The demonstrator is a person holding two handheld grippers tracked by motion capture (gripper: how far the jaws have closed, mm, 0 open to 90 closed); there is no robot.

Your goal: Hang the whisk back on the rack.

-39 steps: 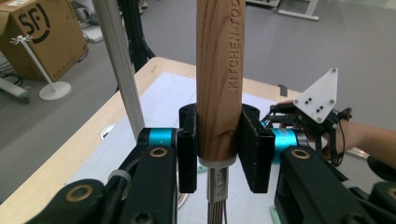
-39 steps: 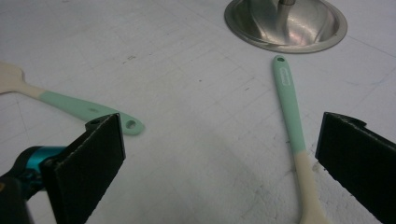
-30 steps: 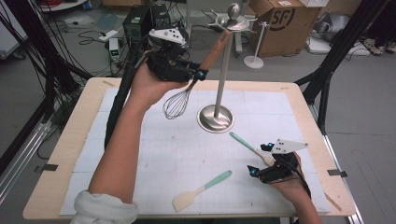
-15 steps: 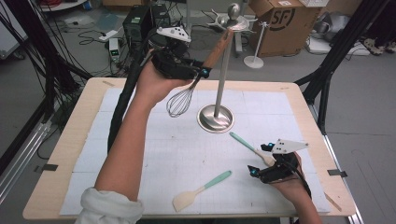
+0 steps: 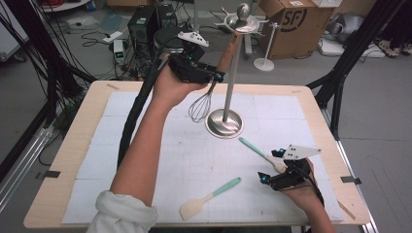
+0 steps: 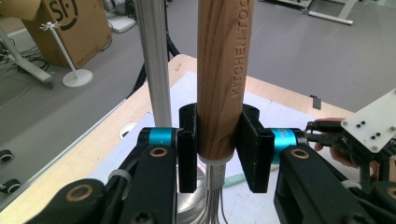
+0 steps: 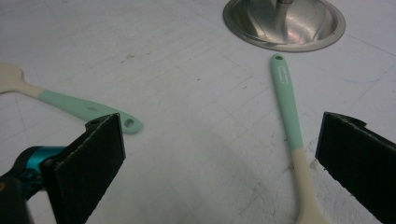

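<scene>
Left gripper (image 5: 214, 77), upper centre of the high view, clamps the whisk (image 5: 216, 80) by its wooden handle, wires hanging, just beside the stand's pole (image 5: 231, 82). Best keep the handle upright and ease its top toward the hooks (image 5: 243, 22). Right gripper (image 5: 272, 170), lower right, rests open astride a spoon (image 5: 260, 151).

**Materials / finish check**

I see the whisk (image 6: 224, 70) handle as matt, light-grained wood with lettering pressed in; steel wires below it. Clamped on it, the left gripper (image 6: 218, 149) has matt black pads, glossy black arms, teal anodised pins. Just beside it, the stand (image 5: 224, 124): brushed pole, polished mirror base. Ahead of the right gripper (image 7: 219, 168), two spatulas (image 7: 292, 135) in matt mint-and-cream silicone on rough white paper (image 7: 187, 70).
</scene>
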